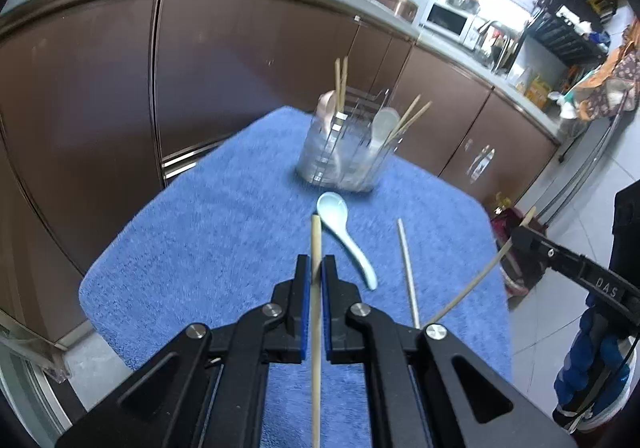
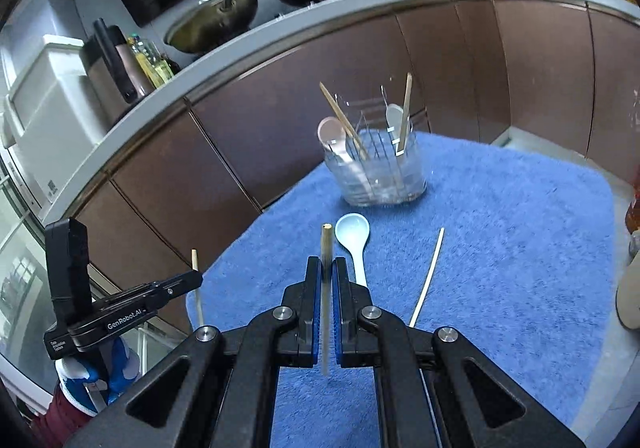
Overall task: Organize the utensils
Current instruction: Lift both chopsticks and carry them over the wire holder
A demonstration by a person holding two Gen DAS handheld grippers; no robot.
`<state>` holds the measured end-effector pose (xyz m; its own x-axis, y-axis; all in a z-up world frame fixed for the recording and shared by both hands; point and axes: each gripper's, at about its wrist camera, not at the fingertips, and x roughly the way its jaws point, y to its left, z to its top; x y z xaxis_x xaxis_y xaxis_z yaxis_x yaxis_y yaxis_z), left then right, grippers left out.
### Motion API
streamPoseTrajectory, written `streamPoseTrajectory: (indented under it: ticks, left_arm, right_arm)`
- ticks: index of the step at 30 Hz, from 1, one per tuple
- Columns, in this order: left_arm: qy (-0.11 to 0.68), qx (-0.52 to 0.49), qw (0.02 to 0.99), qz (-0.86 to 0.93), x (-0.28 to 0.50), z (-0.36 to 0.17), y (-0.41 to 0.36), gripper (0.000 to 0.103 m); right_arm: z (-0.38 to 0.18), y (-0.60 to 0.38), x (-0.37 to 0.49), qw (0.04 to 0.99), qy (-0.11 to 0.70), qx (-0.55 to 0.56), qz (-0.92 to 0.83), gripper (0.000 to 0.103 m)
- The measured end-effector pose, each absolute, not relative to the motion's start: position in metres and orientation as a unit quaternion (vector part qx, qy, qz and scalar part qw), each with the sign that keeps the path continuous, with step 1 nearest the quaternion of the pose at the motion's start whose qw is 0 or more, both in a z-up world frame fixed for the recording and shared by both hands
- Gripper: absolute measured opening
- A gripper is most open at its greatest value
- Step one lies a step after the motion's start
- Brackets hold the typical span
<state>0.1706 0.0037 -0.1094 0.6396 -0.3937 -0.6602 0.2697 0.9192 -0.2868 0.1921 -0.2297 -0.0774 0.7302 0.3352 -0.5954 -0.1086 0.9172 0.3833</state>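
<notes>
**Left wrist and right wrist views: each gripper carries one chopstick above the blue towel**

Left wrist view shows a wooden chopstick [image 1: 316,288] clenched between the blue-padded fingers [image 1: 305,280] of the left gripper [image 1: 316,268], its tip poking forward past them and its length running back under the camera. In the right wrist view a second chopstick [image 2: 326,288] is pinched the same way by the right gripper [image 2: 327,272], end pointing toward the holder. Both sticks are lifted clear of the cloth.

Just ahead of the two grippers, a pale blue ceramic spoon [image 1: 344,236] lies on the blue towel [image 1: 200,248], bowl toward the holder, handle toward the cameras. Beside it, to its right in both views, a loose thin chopstick [image 1: 408,272] lies on the towel, apart from the spoon.

Further back stands a clear utensil holder [image 2: 376,171] with a wire divider. One side holds a pinkish spoon and chopsticks; the other holds a white spoon and more chopsticks, all leaning against the rim.

Behind the towel run brown cabinet doors [image 2: 320,59] below a grey counter [image 2: 280,23] with pans on a stove, bottles and a microwave.
</notes>
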Motion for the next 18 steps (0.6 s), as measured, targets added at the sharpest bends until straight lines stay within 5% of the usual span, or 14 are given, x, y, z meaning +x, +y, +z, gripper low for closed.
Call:
streamPoseTrajectory:
  ticks: [18]
  left_arm:
    - [0.296,-0.111,0.929,-0.193,0.166,-0.042,0.005,0.004]
  right_arm:
    - [-0.024,-0.225,0.186,0.942,0.287,0.136,0.113,0.005]
